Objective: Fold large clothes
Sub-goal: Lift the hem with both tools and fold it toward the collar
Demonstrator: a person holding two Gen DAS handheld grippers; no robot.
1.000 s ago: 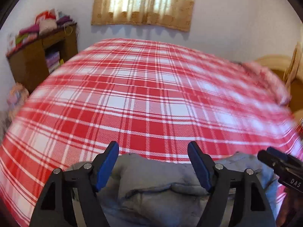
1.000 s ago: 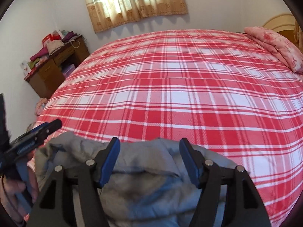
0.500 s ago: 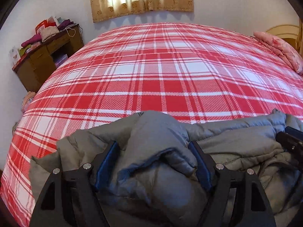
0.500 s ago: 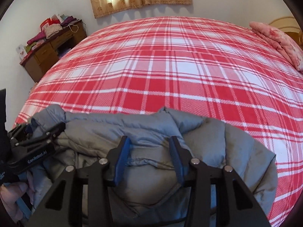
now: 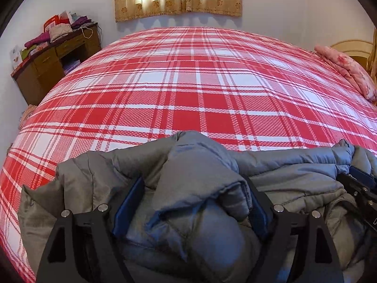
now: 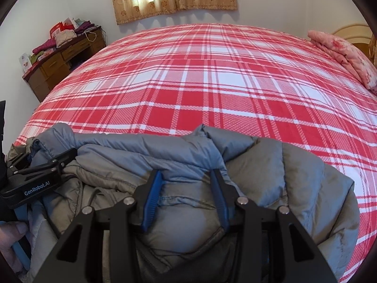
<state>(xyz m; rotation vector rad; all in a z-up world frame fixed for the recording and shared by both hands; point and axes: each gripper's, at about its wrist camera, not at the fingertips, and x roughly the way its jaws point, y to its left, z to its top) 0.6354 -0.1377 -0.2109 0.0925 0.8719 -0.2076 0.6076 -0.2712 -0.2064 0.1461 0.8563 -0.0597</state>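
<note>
Left gripper (image 5: 195, 200) jaws opening around a puffy fold, right gripper (image 6: 186, 198) pinching the grey quilted down jacket (image 6: 271, 184), crumpled in a heap at the near edge of the red plaid bed (image 5: 188, 89), pink pillow (image 5: 346, 70) beyond

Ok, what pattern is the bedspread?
Red and white plaid bedspread, clearest in the left wrist view.

Bed (image 5: 188, 89) open beyond the jacket (image 5: 202, 224), w/ free room across its middle. Obstacles: pink pillow (image 5: 346, 70) far right, cluttered desk (image 5: 56, 56) far left by wall.
</note>
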